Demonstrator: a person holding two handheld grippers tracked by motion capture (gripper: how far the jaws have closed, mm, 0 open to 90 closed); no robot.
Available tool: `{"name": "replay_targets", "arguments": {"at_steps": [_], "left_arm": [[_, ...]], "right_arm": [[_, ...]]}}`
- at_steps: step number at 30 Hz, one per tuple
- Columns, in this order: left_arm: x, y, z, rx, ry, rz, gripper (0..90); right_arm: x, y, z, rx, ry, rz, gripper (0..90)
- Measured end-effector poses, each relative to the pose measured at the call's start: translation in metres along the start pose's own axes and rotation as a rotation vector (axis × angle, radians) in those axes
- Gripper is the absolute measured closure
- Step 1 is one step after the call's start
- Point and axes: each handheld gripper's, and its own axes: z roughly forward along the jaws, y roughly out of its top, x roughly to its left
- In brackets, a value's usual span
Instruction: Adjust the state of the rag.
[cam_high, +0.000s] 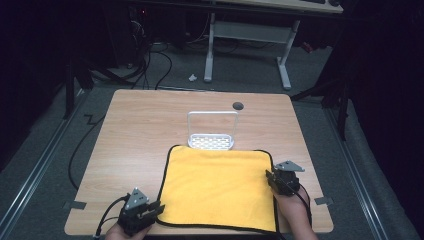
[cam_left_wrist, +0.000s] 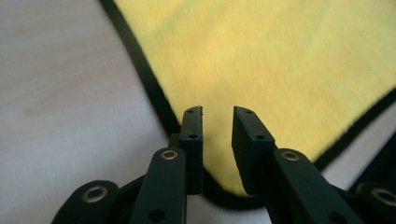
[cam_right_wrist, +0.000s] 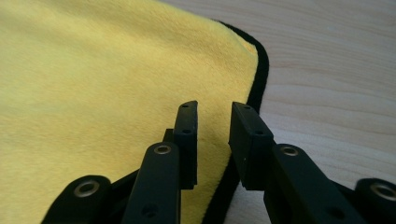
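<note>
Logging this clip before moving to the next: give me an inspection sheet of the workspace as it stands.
Surface: light wood-grain table, small dark round hole near far edge.
Job's things: yellow plush cloth with black trim, spread flat at the near edge.
Clutter: white perforated plastic rack with upright frame, at the cloth's far edge.
Grippers: left gripper open over the cloth's near-left corner; right gripper open over the cloth's right edge; fingers grip nothing.
Cables: black cable trailing from the left gripper; more on the floor.
Surroundings: dark room, white-legged desk behind.
</note>
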Motion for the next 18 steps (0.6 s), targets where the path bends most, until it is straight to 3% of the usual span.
{"name": "replay_targets", "arguments": {"at_steps": [3,7,9,11,14,18], "left_arm": [[0.009,0.023,0.02,-0.012,0.014,0.042,71.7],[0.018,0.041,0.048,0.012,0.015,0.05,69.5],[0.018,0.04,0.054,0.046,0.018,0.055,70.1],[0.012,0.033,0.052,0.038,0.003,0.053,70.5],[0.001,0.022,0.044,0.034,-0.03,0.032,70.7],[-0.009,0.011,0.035,0.034,-0.043,0.047,70.7]], "right_arm": [[0.006,-0.001,-0.01,-0.007,0.029,-0.004,72.8],[0.015,-0.011,-0.02,0.015,0.042,-0.032,72.7],[0.016,-0.015,-0.021,0.031,0.038,-0.047,72.6],[0.015,-0.019,-0.019,0.05,0.029,-0.062,72.6],[0.01,-0.024,-0.02,0.033,0.042,-0.037,72.7],[0.008,-0.031,-0.026,0.026,0.033,-0.042,72.7]]}}
